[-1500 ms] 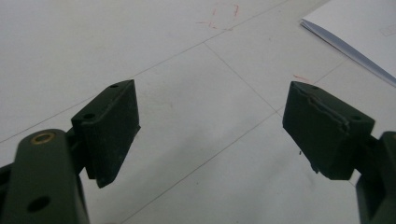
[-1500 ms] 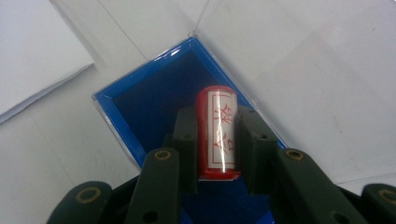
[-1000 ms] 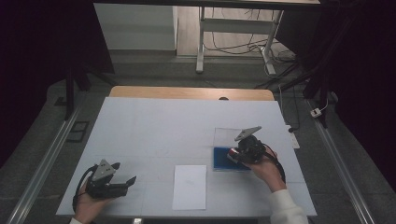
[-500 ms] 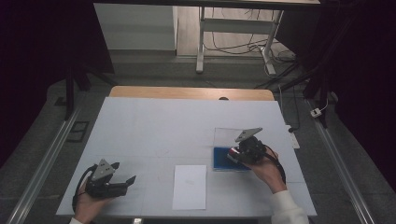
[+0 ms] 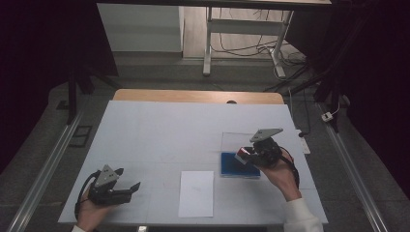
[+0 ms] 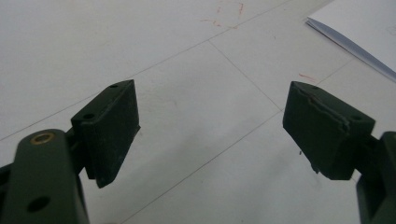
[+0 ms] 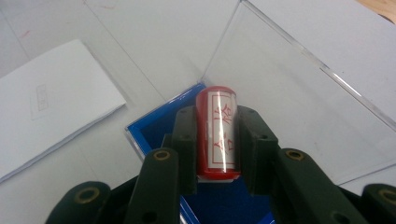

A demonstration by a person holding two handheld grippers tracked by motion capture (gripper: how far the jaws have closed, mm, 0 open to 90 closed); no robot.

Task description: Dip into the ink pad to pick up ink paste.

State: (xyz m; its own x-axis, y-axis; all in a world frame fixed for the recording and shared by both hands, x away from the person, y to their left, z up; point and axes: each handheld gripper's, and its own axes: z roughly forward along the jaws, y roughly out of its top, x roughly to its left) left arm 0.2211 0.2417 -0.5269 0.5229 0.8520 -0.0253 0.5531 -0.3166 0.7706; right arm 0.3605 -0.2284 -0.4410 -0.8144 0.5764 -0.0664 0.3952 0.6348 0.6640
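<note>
Red stamp (image 7: pixel 217 133) clamped between the pads of the right gripper (image 7: pixel 215 140), label side up, held just above the blue ink pad (image 7: pixel 154 128). Ink pad sits on the white table (image 5: pixel 159 130) with its clear lid (image 7: pixel 299 88) open and lying flat behind it. White sheet of paper (image 5: pixel 196 193) lies near, toward the table's front edge. Left gripper (image 6: pixel 210 126) rests low over bare table, well apart, jaws wide, nothing between them.

Dim room; grey floor (image 5: pixel 159 72); white table (image 5: pixel 159 130); cables (image 5: pixel 241 48) beyond
</note>
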